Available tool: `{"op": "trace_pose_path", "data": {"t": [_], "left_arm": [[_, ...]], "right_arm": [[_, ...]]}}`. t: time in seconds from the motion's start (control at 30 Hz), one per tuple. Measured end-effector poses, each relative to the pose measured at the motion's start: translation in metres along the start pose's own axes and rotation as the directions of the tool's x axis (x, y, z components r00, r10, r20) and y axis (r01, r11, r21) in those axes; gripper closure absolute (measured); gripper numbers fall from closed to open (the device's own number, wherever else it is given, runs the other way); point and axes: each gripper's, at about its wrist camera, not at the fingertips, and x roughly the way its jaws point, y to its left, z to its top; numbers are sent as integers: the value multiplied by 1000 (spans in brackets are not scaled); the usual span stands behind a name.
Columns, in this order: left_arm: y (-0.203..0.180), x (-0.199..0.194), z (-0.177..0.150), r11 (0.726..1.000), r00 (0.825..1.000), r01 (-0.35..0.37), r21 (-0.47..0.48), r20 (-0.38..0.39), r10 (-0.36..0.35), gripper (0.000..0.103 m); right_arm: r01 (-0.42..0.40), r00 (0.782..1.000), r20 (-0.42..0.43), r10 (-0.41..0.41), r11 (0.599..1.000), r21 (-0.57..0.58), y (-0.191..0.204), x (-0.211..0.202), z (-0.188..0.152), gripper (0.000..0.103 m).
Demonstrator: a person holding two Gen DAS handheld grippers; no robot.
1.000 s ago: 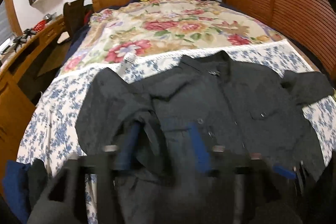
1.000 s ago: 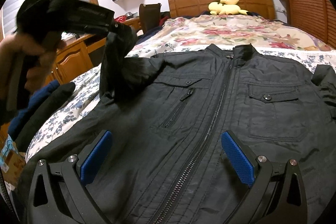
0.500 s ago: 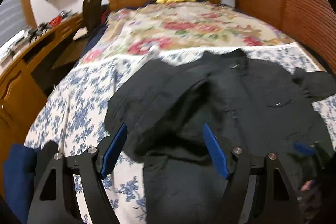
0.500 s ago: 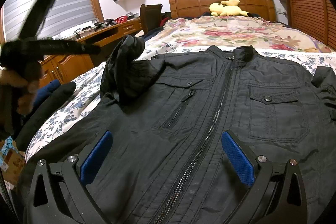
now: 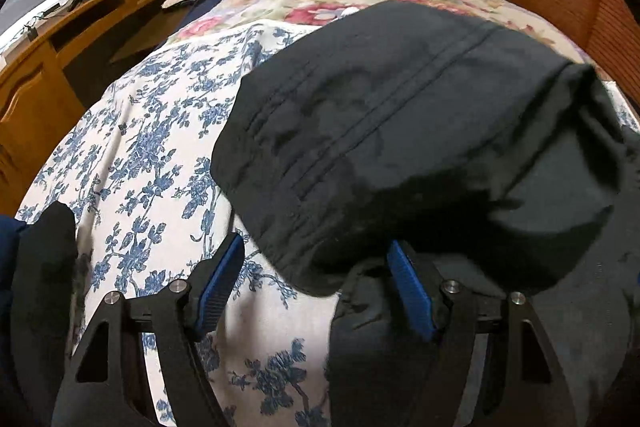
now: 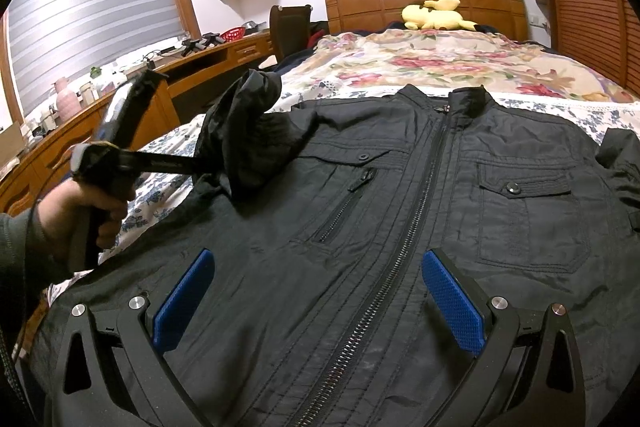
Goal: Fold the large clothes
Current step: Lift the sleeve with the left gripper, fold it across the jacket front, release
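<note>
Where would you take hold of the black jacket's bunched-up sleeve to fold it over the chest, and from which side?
Probably the free lower edge of the sleeve, approached from the desk side of the bed. The sleeve stands heaped on the shoulder, so only that edge hangs clear of the flat jacket body. The left gripper, jaws closing, has it between them.
</note>
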Motion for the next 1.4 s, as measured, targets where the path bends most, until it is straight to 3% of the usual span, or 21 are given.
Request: {"op": "trace_pose_path", "data": {"t": [0.03,0.07,0.1,0.17,0.27,0.43,0.7,1.0,1.1,1.4], "left_arm": [[0,3,1,1000,1000,-4,1,-5,4,51],[1,4,2,1000,1000,-15,-1,-13,15,76],[1,7,5,1000,999,-31,0,-31,31,87],[0,3,8,999,999,-37,-5,-23,37,94],[-12,-30,20,995,993,-90,32,86,87,95],[-43,-90,37,995,978,-75,67,199,60,95],[-106,-175,29,984,942,15,177,329,-74,96],[-151,-197,-12,956,919,125,265,333,-212,96],[-154,-198,-26,953,913,174,247,323,-251,95],[-158,-187,-61,952,926,187,242,281,-253,93]], "right_arm": [[0,1000,-1,0,1000,0,0,0,0,0],[0,1000,-1,0,1000,-1,0,0,0,0],[-2,1000,0,2,1000,-2,1,0,0,0],[-1,1000,1,1,1000,-6,2,-1,0,0],[2,1000,4,-2,1000,-2,1,-2,-1,0],[8,1000,12,-9,999,32,-6,-12,2,0],[77,995,63,-79,996,42,-21,-61,0,0],[122,987,98,-126,991,49,-25,-101,-4,0],[153,981,111,-156,987,41,-25,-108,-6,0],[182,976,118,-185,983,33,-17,-111,-11,0]]}}
